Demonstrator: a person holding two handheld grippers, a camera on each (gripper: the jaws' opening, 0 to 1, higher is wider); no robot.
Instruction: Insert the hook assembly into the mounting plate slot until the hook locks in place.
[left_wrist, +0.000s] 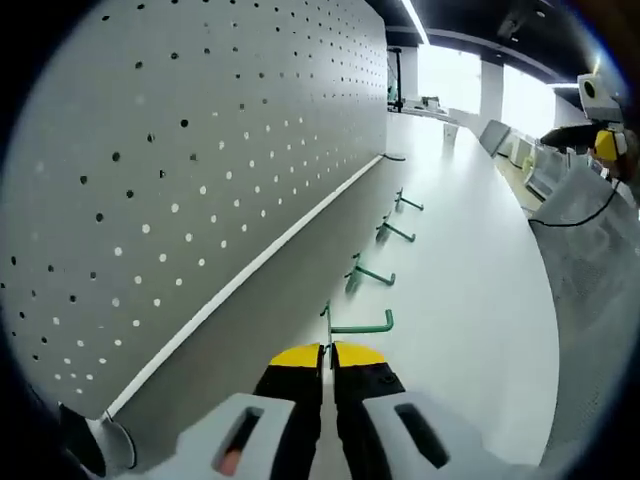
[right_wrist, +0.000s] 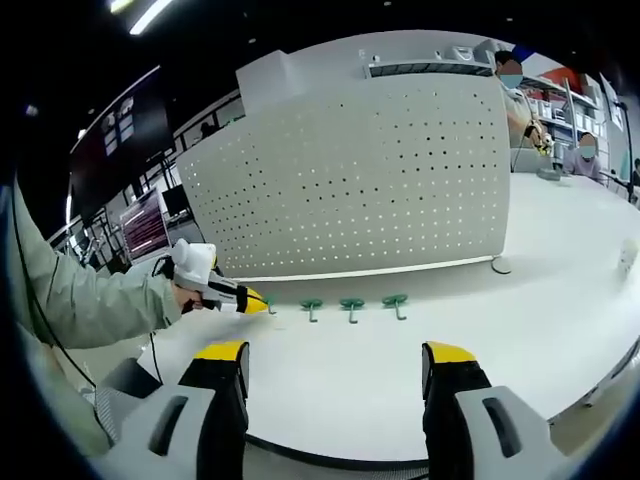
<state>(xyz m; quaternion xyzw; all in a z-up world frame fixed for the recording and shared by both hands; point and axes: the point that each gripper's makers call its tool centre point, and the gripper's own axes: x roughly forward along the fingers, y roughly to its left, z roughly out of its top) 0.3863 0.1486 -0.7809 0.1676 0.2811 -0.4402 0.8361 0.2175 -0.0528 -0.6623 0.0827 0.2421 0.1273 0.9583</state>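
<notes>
The left claw (left_wrist: 328, 362) was clenched at the base of the nearest green hook (left_wrist: 358, 325), seemingly gripping it where it lay on the white desk (left_wrist: 470, 300) below the pegboard (left_wrist: 200, 150). Three more hooks (right_wrist: 351, 306) lay in a row beyond. The right claw (right_wrist: 335, 375) hung released, well back. I judged this the pick-up step; next, lifting the hook and lining its prongs to the board's holes.
</notes>
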